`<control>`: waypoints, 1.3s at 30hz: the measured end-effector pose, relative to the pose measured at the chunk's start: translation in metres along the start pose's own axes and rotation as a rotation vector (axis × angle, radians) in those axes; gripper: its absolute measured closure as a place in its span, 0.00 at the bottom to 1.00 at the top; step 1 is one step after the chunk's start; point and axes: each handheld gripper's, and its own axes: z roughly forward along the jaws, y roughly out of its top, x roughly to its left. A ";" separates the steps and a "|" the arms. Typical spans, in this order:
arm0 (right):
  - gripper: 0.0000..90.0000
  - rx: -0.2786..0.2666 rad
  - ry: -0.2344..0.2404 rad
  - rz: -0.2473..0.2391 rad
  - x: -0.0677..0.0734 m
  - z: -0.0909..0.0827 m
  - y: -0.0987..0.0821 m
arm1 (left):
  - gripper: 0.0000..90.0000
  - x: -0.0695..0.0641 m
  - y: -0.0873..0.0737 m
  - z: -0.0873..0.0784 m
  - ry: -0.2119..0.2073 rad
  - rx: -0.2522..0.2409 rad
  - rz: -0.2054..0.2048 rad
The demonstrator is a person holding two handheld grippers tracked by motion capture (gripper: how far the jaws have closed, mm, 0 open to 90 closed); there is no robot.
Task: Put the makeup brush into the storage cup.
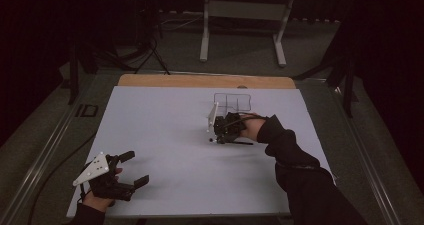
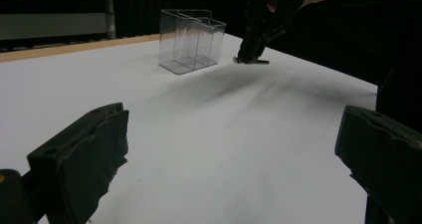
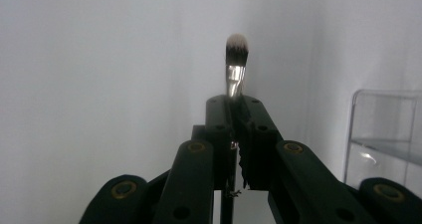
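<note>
From above, the right gripper (image 1: 220, 130) sits near the clear plastic box (image 1: 232, 102) on the smooth white table (image 1: 165, 135). The left gripper (image 2: 229, 159) has its flat black jaws wide apart, holding nothing. The right gripper's own view shows it pinching a small brush (image 3: 235, 64) with a shiny metal neck and soft round tip.
</note>
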 end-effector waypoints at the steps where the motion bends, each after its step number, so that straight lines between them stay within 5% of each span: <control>1: 0.93 -0.003 -0.019 -0.005 0.001 -0.003 -0.001 | 0.02 0.000 0.000 0.000 0.000 0.000 0.001; 13: 0.93 -0.119 -0.069 0.098 0.000 -0.027 -0.019 | 0.02 0.000 0.000 0.000 0.002 -0.001 0.001; 26: 0.93 -0.280 -0.104 0.207 0.004 -0.039 -0.042 | 0.02 0.000 -0.001 0.000 0.004 0.001 -0.004; 39: 0.93 -0.375 -0.164 0.295 0.010 -0.047 -0.054 | 0.02 0.000 -0.001 0.001 0.004 0.005 -0.005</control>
